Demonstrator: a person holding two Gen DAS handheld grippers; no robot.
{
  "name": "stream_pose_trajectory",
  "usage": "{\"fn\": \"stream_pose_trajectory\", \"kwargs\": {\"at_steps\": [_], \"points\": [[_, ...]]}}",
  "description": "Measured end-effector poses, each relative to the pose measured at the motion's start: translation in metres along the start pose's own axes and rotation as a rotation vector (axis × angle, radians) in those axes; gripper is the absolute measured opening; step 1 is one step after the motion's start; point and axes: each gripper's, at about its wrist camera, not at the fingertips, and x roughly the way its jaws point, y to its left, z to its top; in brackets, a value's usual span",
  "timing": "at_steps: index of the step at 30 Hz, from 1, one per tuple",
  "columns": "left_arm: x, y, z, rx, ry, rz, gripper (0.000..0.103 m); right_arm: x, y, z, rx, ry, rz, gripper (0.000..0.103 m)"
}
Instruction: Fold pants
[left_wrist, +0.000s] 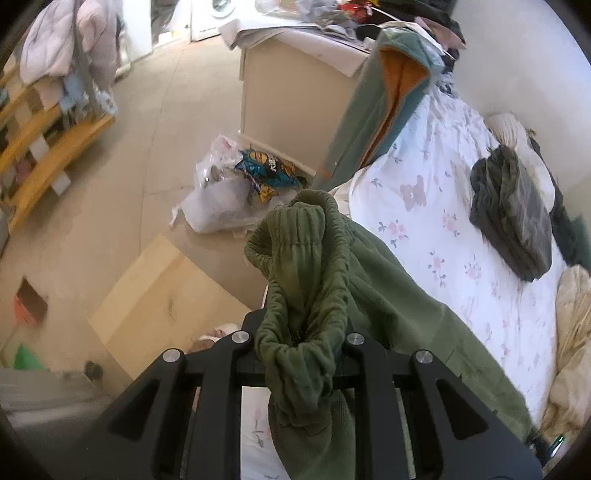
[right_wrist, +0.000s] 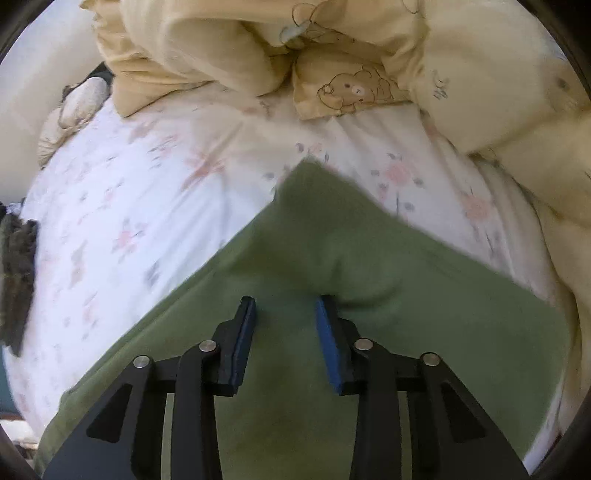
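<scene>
The green pants (left_wrist: 373, 295) lie across the floral bed sheet (left_wrist: 436, 221). My left gripper (left_wrist: 301, 343) is shut on the bunched elastic waistband (left_wrist: 299, 240) and holds it up above the bed's edge; its fingertips are hidden in the cloth. In the right wrist view the pants (right_wrist: 369, 314) spread flat on the sheet (right_wrist: 129, 206). My right gripper (right_wrist: 284, 306) is open just above the green cloth, its blue pads (right_wrist: 327, 339) apart with fabric showing between them.
A dark garment pile (left_wrist: 513, 214) lies on the bed's far side. A teal-and-orange jacket (left_wrist: 384, 99) hangs by the cabinet (left_wrist: 288, 107). A plastic bag (left_wrist: 229, 192) and cardboard (left_wrist: 162, 299) lie on the floor. A cream bear-print duvet (right_wrist: 332, 55) bunches beyond the pants.
</scene>
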Motion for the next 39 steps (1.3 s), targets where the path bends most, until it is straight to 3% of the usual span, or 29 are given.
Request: {"fn": "stream_pose_trajectory", "kwargs": {"at_steps": [3,6,9,11,14,19,21,24,28,31,35,37,39], "points": [[-0.002,0.000,0.009,0.001,0.013,-0.036,0.014,0.013,-0.003,0.020,-0.009,-0.026,-0.064,0.033],[-0.001,-0.005,0.011,0.020,0.019,-0.014,0.014,0.019,-0.008,0.039,-0.015,-0.042,-0.139,0.033],[0.000,-0.010,0.010,0.022,0.017,-0.002,0.014,0.016,-0.002,0.044,-0.055,-0.068,-0.148,0.035],[-0.001,-0.014,0.010,0.026,0.004,-0.002,0.014,0.000,0.011,0.036,-0.099,-0.153,-0.124,0.035],[-0.004,-0.018,0.009,0.036,-0.015,-0.008,0.014,-0.033,0.046,0.013,-0.205,-0.268,-0.011,0.040],[-0.010,-0.022,0.004,0.059,-0.041,-0.013,0.015,-0.070,0.112,-0.025,-0.300,-0.196,0.233,0.043],[-0.016,-0.025,0.001,0.073,-0.059,-0.030,0.014,-0.088,0.143,-0.053,-0.326,-0.144,0.330,0.044],[-0.026,-0.034,-0.002,0.111,-0.086,-0.050,0.015,-0.102,0.202,-0.115,-0.370,0.028,0.534,0.044],[-0.034,-0.046,-0.006,0.164,-0.110,-0.078,0.015,-0.119,0.275,-0.237,-0.480,0.239,0.733,0.044],[-0.038,-0.051,-0.008,0.192,-0.118,-0.102,0.015,-0.106,0.328,-0.333,-0.547,0.427,0.811,0.039],[-0.034,-0.064,-0.016,0.259,-0.107,-0.118,0.015,-0.071,0.370,-0.421,-0.626,0.575,0.748,0.035],[-0.023,-0.078,-0.025,0.328,-0.053,-0.145,0.015,-0.059,0.380,-0.440,-0.655,0.548,0.683,0.029],[-0.024,-0.086,-0.032,0.358,-0.048,-0.159,0.015,-0.057,0.389,-0.442,-0.727,0.514,0.648,0.021]]}}
